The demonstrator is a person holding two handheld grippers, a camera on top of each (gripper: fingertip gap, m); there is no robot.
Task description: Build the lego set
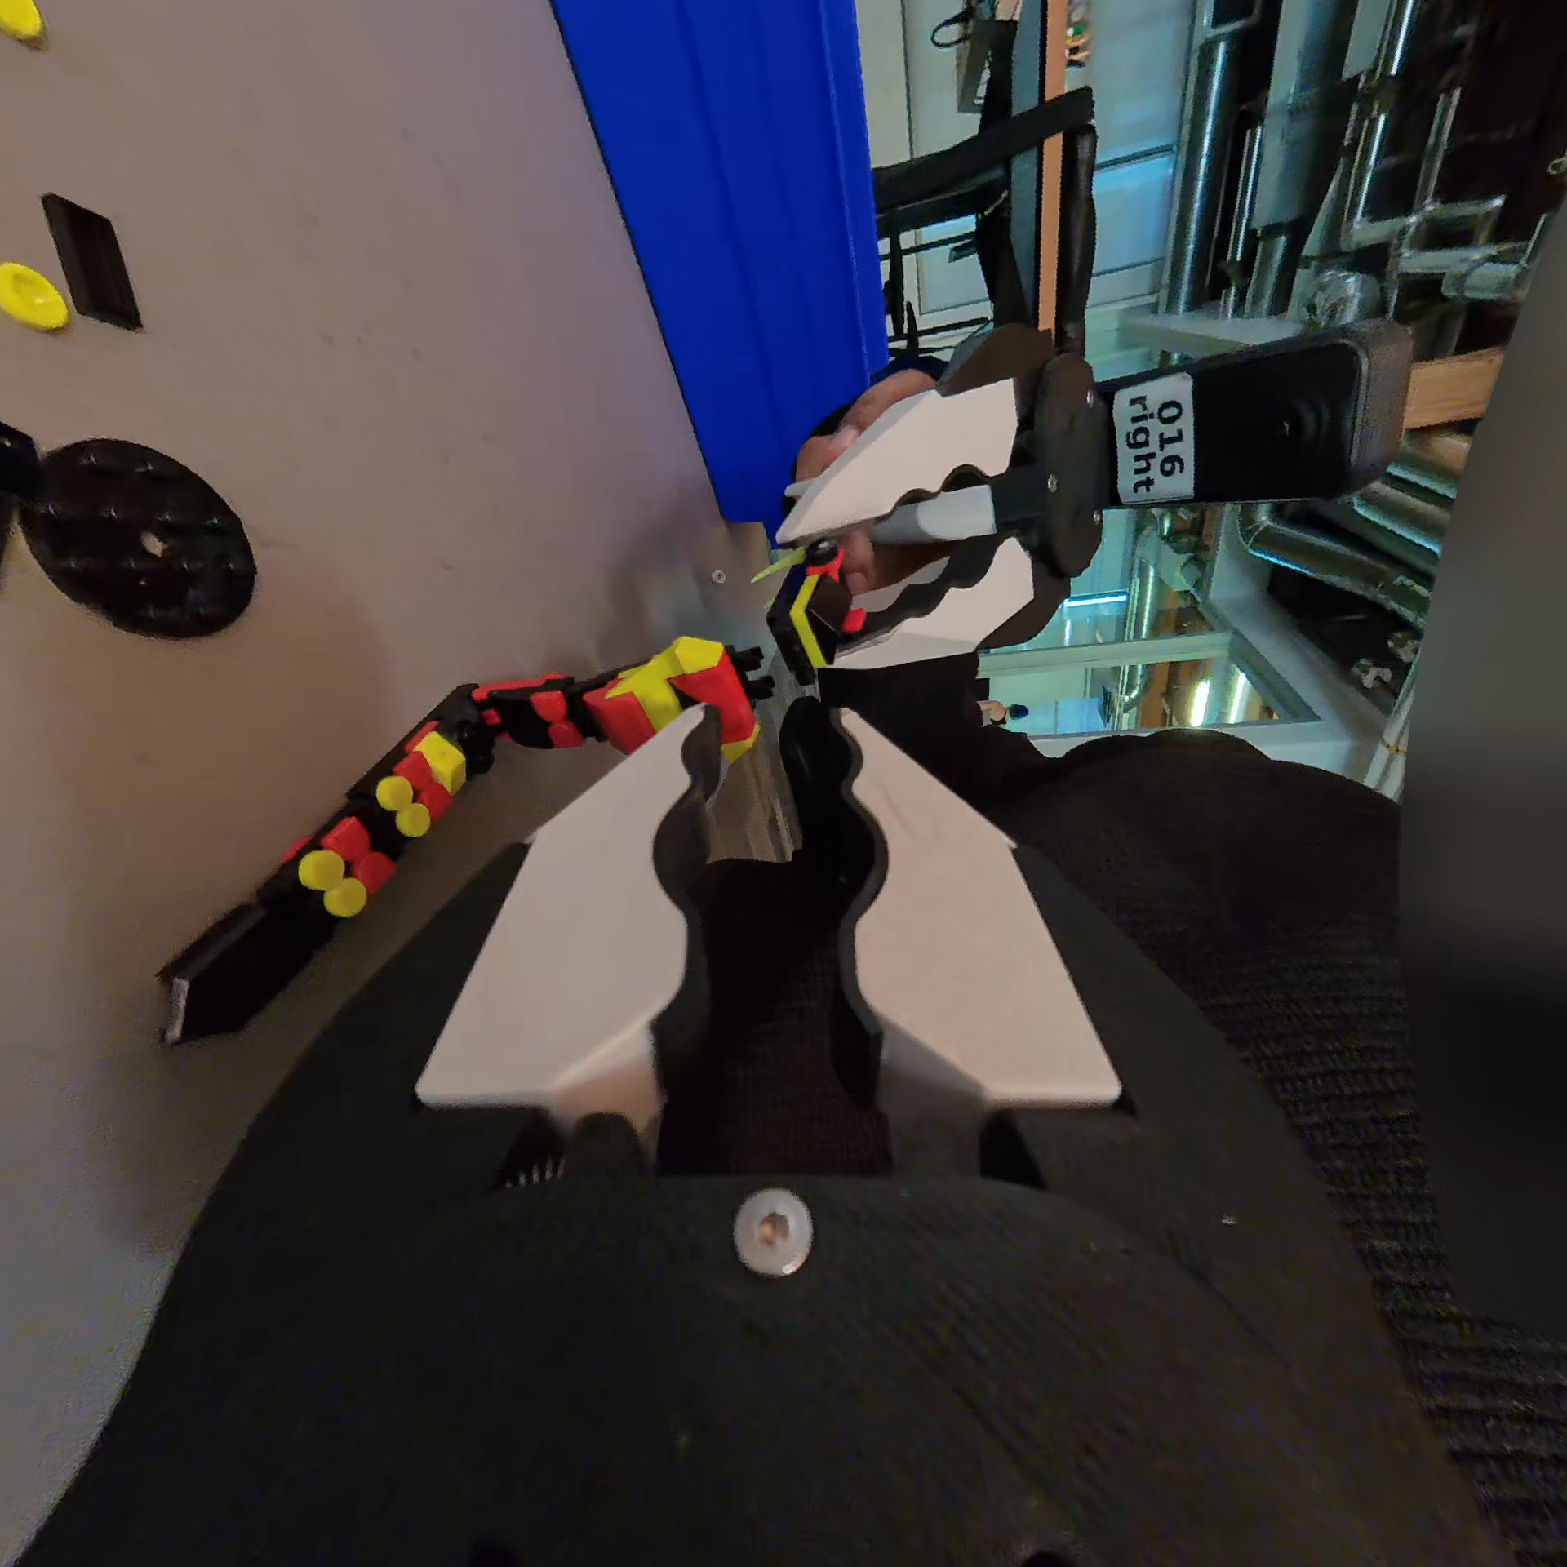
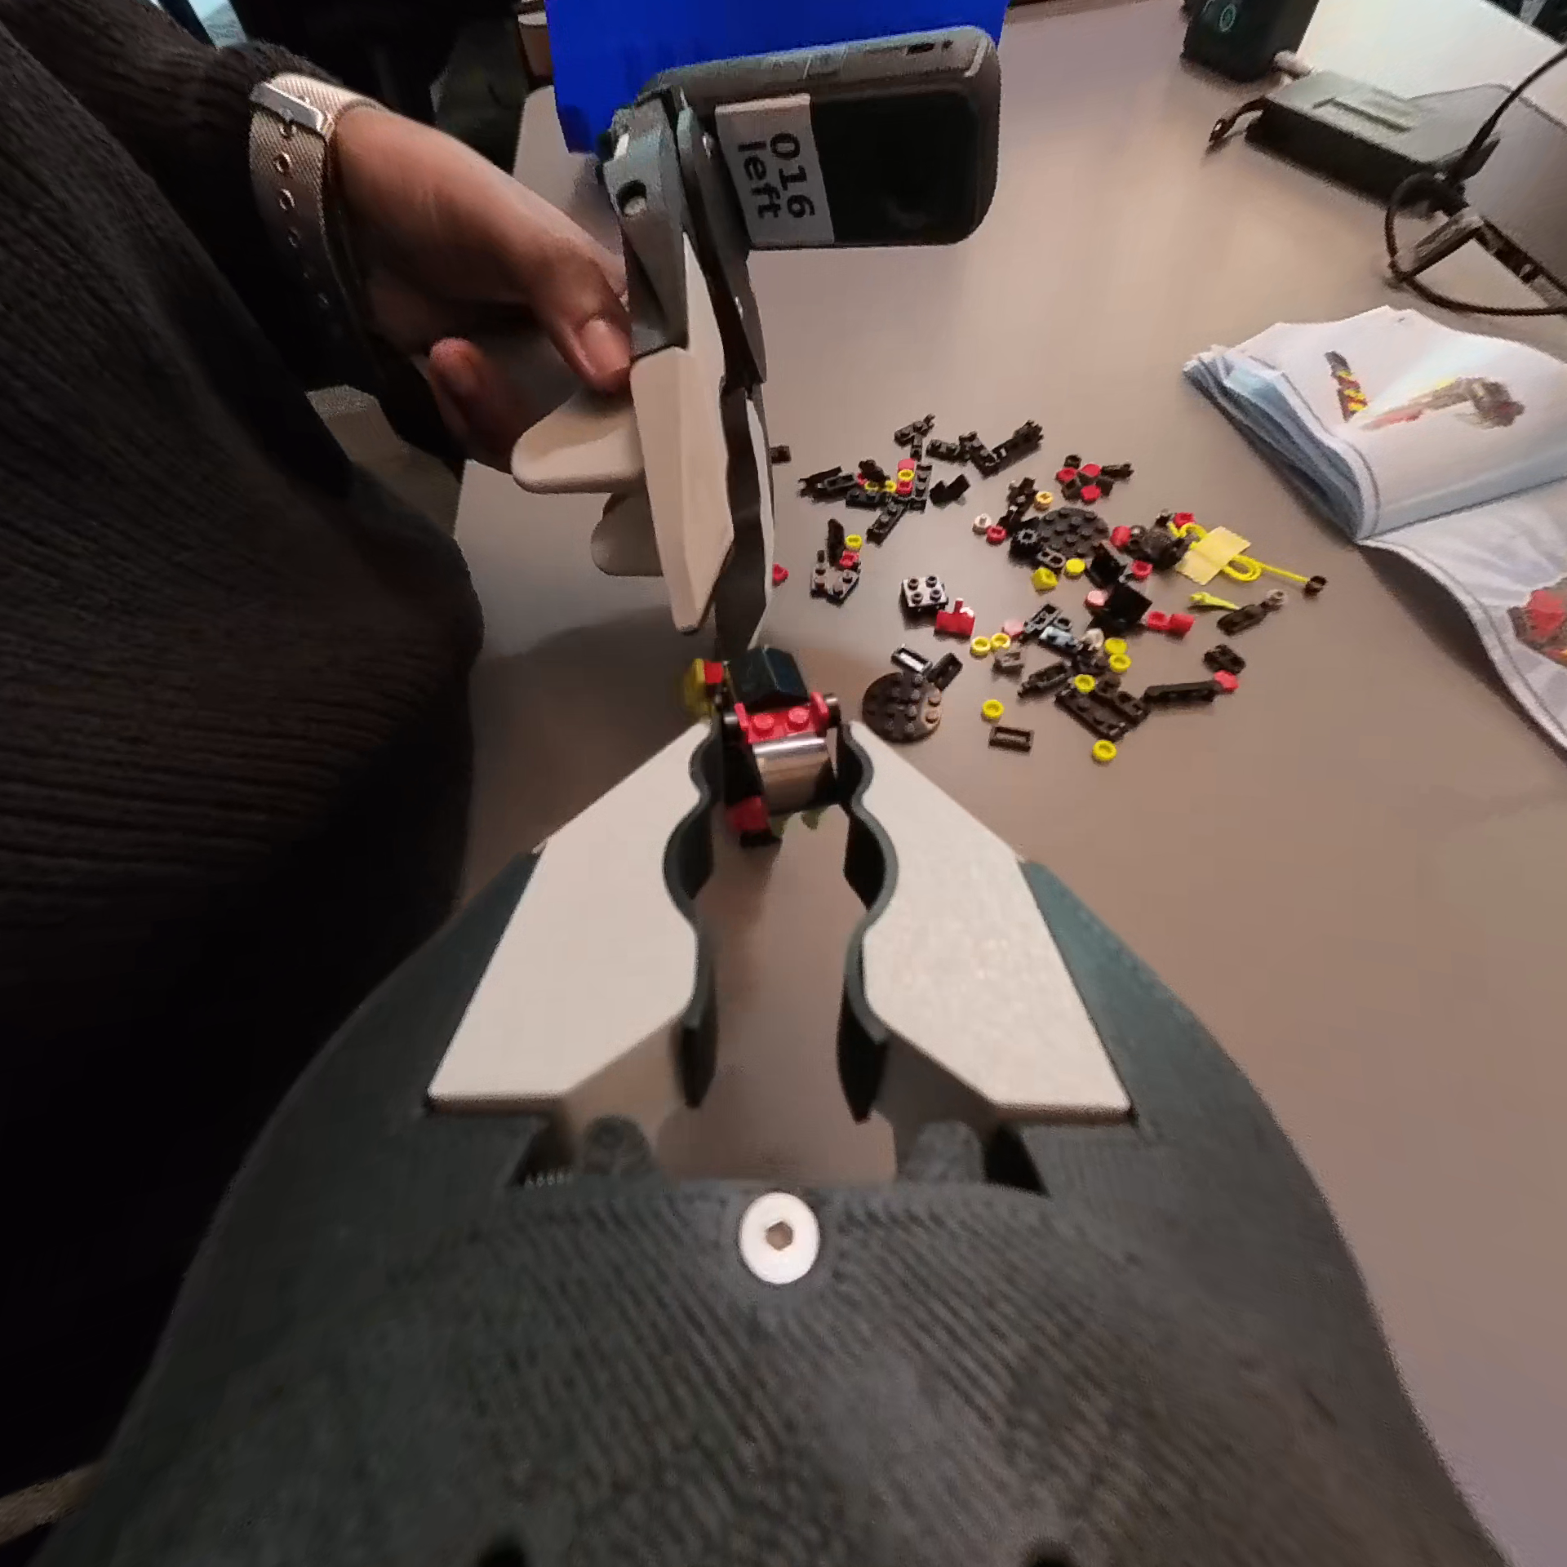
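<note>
Here both grippers, left gripper point(image 1: 746, 721) and right gripper point(image 2: 772, 763), clamp lego assemblies.

White printed label on each gripper's camera housing point(image 1: 1151, 447) point(image 2: 784, 182) — open illustrated instruction booklet point(image 2: 1433, 415)

A small red, black and silver brick assembly point(image 2: 776, 767) is clamped between the tips of the right gripper point(image 2: 773, 776). The left gripper point(image 2: 729, 627) is pointed down onto it from twelve o'clock. Loose black, red and yellow bricks point(image 2: 1060, 585) are scattered on the grey table point(image 2: 1272, 933) toward one o'clock, an open instruction booklet point(image 2: 1391, 424) beyond at two o'clock.
</note>
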